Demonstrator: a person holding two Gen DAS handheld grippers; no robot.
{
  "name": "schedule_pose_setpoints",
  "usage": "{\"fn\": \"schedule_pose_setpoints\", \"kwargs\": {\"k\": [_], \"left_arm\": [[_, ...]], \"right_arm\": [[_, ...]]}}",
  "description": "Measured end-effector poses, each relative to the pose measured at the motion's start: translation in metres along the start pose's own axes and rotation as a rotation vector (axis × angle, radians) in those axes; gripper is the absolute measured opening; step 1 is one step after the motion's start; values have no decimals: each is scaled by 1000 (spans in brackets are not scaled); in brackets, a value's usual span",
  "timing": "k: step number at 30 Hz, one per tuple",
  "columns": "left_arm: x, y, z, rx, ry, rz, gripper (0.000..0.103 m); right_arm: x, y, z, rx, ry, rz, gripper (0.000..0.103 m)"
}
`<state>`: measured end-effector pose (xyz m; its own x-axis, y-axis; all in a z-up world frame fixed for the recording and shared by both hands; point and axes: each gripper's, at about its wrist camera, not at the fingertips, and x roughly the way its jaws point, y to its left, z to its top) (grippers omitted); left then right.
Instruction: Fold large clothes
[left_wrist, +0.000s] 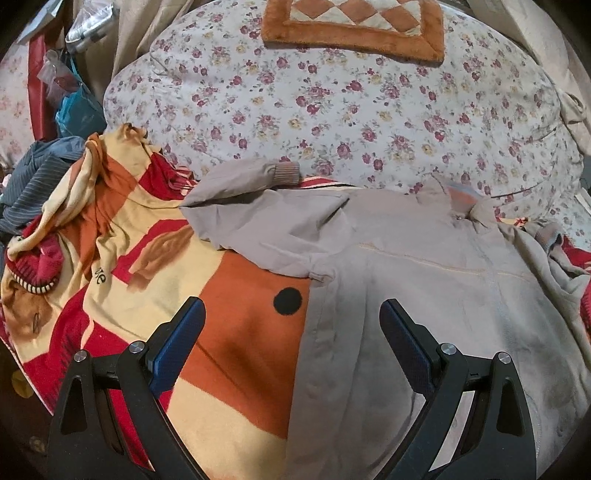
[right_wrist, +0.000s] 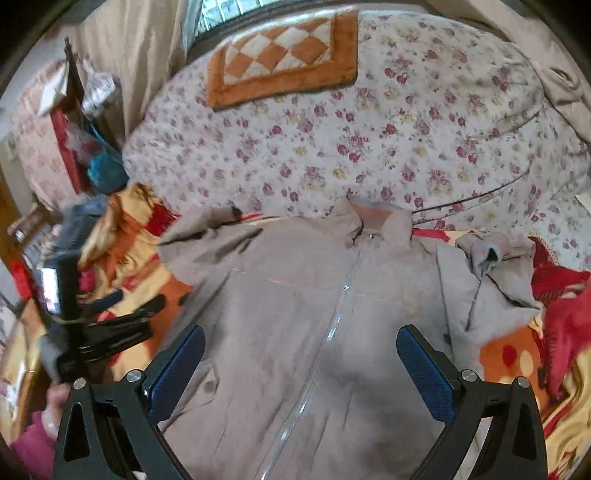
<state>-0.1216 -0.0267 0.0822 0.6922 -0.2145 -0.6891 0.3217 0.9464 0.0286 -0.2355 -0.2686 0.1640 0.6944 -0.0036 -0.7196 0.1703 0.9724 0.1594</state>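
Note:
A large beige zip-front jacket (right_wrist: 295, 302) lies spread face up on the patterned blanket, collar toward the floral quilt. In the left wrist view the jacket (left_wrist: 424, 295) fills the right half, its left sleeve (left_wrist: 251, 181) bent across the top with a ribbed cuff. The other sleeve (right_wrist: 487, 258) is crumpled at the jacket's right side. My left gripper (left_wrist: 291, 310) hovers open over the jacket's left edge, nothing between its blue pads. My right gripper (right_wrist: 301, 336) hangs open above the zipper (right_wrist: 332, 321). The left gripper (right_wrist: 110, 310) also shows at the left of the right wrist view, blurred.
A red, orange and cream blanket (left_wrist: 229, 302) covers the bed under the jacket. Behind lies a floral quilt (left_wrist: 332, 103) with an orange checked mat (left_wrist: 351, 26) on it. Striped grey clothing (left_wrist: 33, 181) and bags (left_wrist: 74, 107) pile at the left. A hand in a pink sleeve (right_wrist: 33, 439) is at lower left.

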Motion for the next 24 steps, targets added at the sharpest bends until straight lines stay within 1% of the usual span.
{"fn": "schedule_pose_setpoints", "kwargs": {"k": [3,5,7,10,12,16,19,24], "left_arm": [[7,-1,0,-9,17,4,95],[11,-2,0,-12,29,-6,95],[14,-4,-1,-11,34,-3,95],[17,-9,-1,6,33,0,95],[19,-14,-1,18,33,-5,95],[20,-27,-3,55,18,-1,95],[21,-35,-4,81,5,13,95],[25,-40,-3,81,1,2,95]], "right_arm": [[25,2,-3,-2,30,-13,103],[37,1,-6,11,43,2,103],[46,3,-11,11,37,-28,103],[50,3,-18,4,10,-70,103],[54,1,-22,0,9,-85,103],[64,-2,-30,-1,27,-82,103],[69,-5,-34,1,26,-100,103],[77,-7,-35,-15,24,-130,103]]}}
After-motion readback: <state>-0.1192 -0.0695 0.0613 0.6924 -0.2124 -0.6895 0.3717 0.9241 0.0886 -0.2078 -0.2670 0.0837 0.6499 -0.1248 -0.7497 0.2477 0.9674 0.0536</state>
